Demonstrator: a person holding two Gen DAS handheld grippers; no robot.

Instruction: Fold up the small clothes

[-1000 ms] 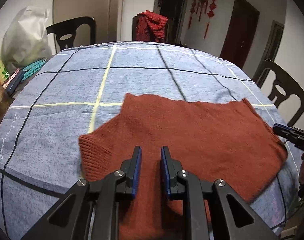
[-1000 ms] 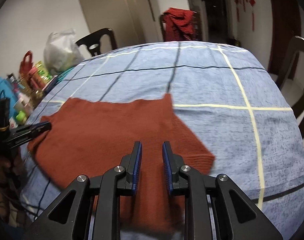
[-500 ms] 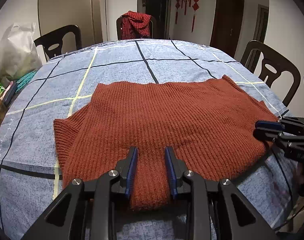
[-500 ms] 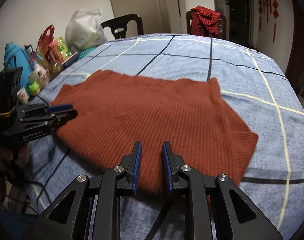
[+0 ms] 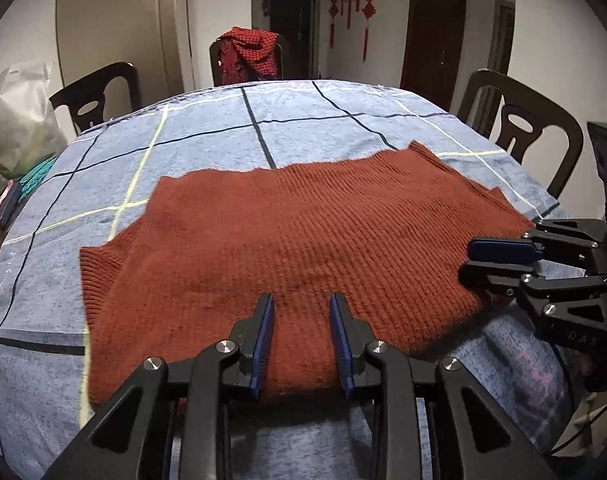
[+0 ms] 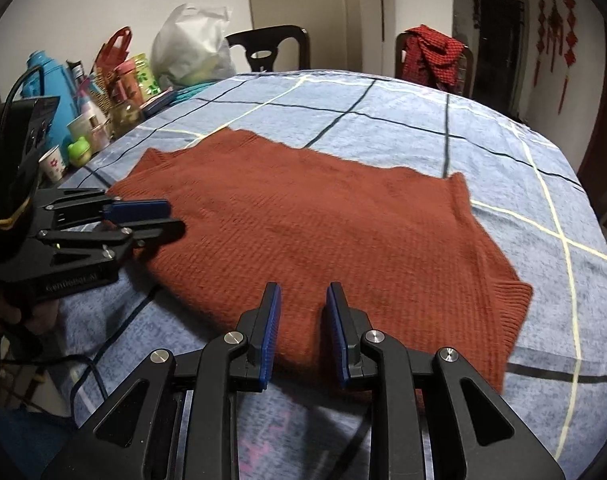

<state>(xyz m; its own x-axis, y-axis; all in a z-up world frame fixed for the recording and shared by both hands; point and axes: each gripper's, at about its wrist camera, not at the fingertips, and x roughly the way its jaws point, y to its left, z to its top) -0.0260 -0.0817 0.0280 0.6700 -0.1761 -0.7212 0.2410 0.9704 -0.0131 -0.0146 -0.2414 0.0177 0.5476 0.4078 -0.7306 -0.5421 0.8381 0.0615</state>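
Observation:
A rust-red knitted sweater (image 5: 303, 232) lies spread flat on the blue checked tablecloth (image 5: 223, 128), one sleeve sticking out at each side. My left gripper (image 5: 301, 320) hovers over the sweater's near hem with its blue pads apart and nothing pinched. In the same view my right gripper (image 5: 465, 262) reaches in from the right, at the sweater's right edge. The right wrist view shows the sweater (image 6: 323, 232) from the other end. There my right gripper (image 6: 301, 308) stands open over the near hem, and my left gripper (image 6: 175, 218) sits at the sweater's left edge, pads apart.
Dark chairs (image 5: 523, 128) ring the table; the far one carries a red checked garment (image 5: 247, 52). A white bag (image 6: 191, 52), bottles, cups and a blue flask (image 6: 51, 92) crowd the table's left side. A black cable (image 6: 87, 364) hangs at the near edge.
Both wrist views have rolled level and drawn toward the near hem. The jaws of both grippers have widened a little. The sweater has gone from skewed and blurred to lying flat.

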